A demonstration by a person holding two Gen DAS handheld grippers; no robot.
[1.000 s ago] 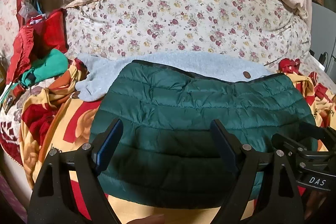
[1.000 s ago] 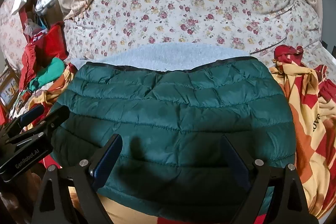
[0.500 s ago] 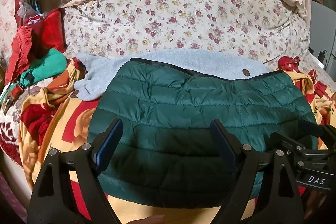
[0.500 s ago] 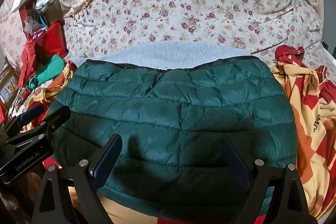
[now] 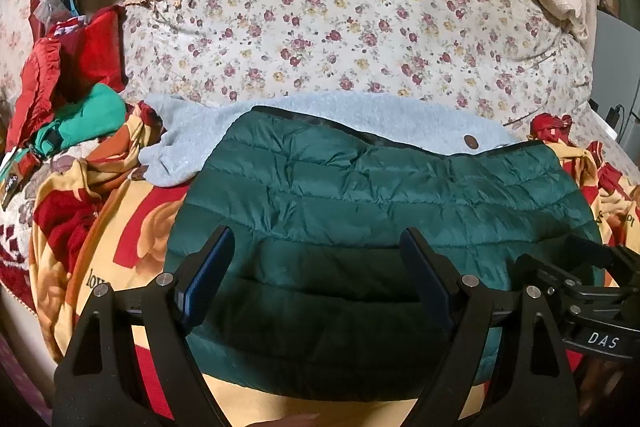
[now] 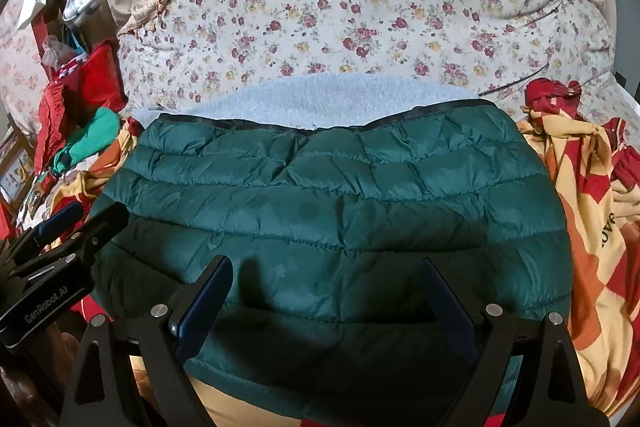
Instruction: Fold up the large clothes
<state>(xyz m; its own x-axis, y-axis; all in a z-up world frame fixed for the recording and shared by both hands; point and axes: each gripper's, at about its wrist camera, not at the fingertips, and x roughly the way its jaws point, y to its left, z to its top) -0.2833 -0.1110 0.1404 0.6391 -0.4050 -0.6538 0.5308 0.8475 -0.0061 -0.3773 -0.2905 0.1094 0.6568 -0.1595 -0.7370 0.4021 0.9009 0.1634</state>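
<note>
in the left wrist view, the left gripper (image 5: 316,267) hangs over the near half of the green puffer jacket (image 5: 360,211) with its jaws spread wide and nothing between them; the jacket lies folded into a broad, rounded slab on the yellow and red blanket (image 5: 132,227) near the bed's front edge, its far hem overlapping a pale blue fleece (image 5: 312,115). the right gripper (image 5: 576,279) juts in at the right, over the jacket's right end. the risk, as i judge it, comes from the shell: slick, glossy nylon over puffy quilted channels tends to spring back, so a pinch that takes only the top layer could let the fold slide open or drag the whole bundle across the blanket. in the right wrist view, the right gripper (image 6: 326,295) is likewise wide open and empty above the jacket's near edge, and the left gripper (image 6: 60,227) shows at the left by the jacket's left end. here the horizontal stitching, dark bound hem and soft creases read clearly, against the nubbly fleece and the matte floral quilt (image 6: 360,7) heaped toward the bed's far edge. loose red and green clothes (image 6: 80,115) crowd the left edge and could snag a sideways sweep.
</note>
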